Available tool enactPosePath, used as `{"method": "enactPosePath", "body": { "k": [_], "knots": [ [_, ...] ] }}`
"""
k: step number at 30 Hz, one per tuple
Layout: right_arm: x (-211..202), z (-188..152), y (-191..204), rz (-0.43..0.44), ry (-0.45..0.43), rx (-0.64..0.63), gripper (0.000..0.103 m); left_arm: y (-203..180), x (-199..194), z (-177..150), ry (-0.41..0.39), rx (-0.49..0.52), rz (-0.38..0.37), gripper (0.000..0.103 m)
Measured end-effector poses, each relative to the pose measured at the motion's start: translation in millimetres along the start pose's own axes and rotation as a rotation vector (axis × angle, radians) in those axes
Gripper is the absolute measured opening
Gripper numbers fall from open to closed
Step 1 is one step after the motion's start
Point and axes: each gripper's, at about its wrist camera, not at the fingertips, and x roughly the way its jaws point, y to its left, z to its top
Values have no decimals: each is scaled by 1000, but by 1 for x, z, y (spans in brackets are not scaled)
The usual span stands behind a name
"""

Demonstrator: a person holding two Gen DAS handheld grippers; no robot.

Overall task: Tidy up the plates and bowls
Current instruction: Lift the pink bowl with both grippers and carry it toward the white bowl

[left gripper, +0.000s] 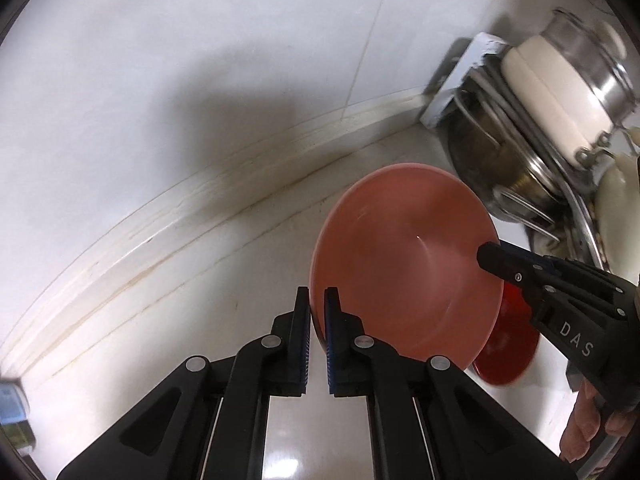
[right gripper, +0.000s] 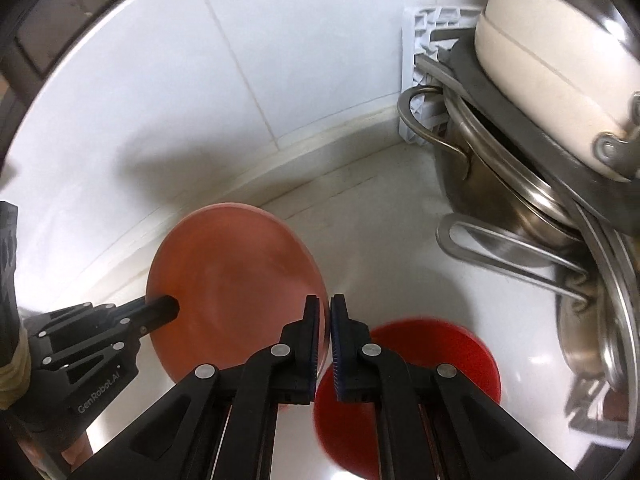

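The pink plate [left gripper: 404,264] was held tilted above the counter [left gripper: 224,280], not far from the back edge where the counter meets the tiled wall [left gripper: 200,60]. It was gripped on two sides: the left gripper [left gripper: 317,312] had its jaws pinched on one side of the rim, and the right gripper [right gripper: 329,320] had its jaws closed on the opposite rim, as both wrist views showed. A red plate [right gripper: 436,356] lay flat on the counter just below and beside the pink one, partly hidden under it in the left view. At the right end of the counter a steel pot [right gripper: 480,176] stood with a cream pan [right gripper: 552,76] piled on top, and more metal lids leaned beside them.

The task was judged to be at an early or middle stage: the pink plate was not yet set down, and stacking it onto the red plate seemed the step in hand. No bowl could be clearly identified, so how much remained could not be told.
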Motion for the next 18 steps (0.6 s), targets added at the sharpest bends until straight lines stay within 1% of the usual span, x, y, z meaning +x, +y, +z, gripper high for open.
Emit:
{"method": "enactPosePath", "body": {
  "k": [6,12,18],
  "knots": [
    [-33,-24,13,-7,-21,-28,7,-1,-33,-29,-22,5,-13,8],
    [-55,-58,30,-11,-33,-53,7,-1,-53,-63,-29,-36,-31,8],
    [-77,-94,41,-17,-40,-76,7,-2,-70,-100,-17,-41,-49,8]
  ]
}}
